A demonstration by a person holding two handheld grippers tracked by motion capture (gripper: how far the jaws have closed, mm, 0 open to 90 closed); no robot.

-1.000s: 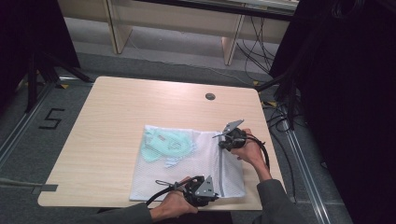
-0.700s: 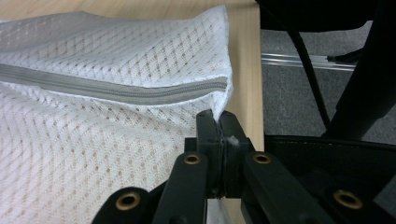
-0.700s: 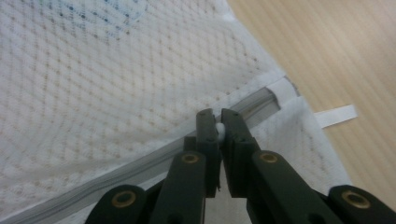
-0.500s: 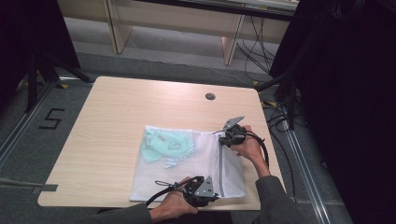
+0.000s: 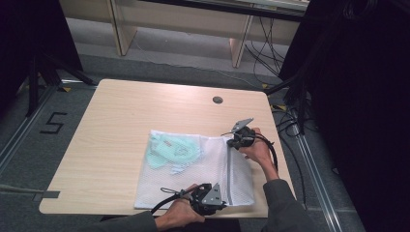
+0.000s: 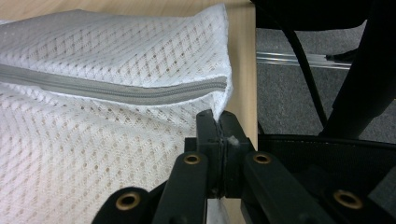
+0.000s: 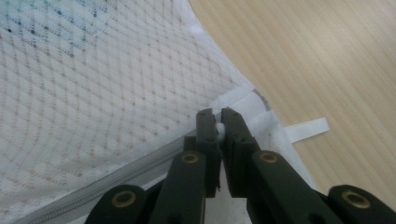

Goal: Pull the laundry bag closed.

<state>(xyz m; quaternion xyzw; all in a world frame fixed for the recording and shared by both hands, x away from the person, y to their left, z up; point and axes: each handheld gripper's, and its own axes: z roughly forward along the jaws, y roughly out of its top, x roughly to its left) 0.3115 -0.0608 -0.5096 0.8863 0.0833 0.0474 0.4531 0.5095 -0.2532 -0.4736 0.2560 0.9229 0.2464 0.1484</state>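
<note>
The left hand-held gripper [image 5: 220, 199] has its jaws closed on the near corner of the white mesh laundry bag [image 5: 193, 174], which lies flat on the counter [image 5: 121, 121]. The grey zipper [image 6: 112, 91] runs straight away from that gripper toward the right hand-held gripper [image 5: 236, 140], whose jaws are pinched shut on the far zipper end (a small white tab [image 7: 306, 129] lies just beside it). Both grippers sit on the zipper's long axis.

A white mesh bag [image 5: 193, 174] is lying flat near the table's front right edge, its grey zipper [image 6: 112, 89] running along one side, closed where it shows. A pale green garment [image 5: 170, 151] is showing through its left part.
</note>
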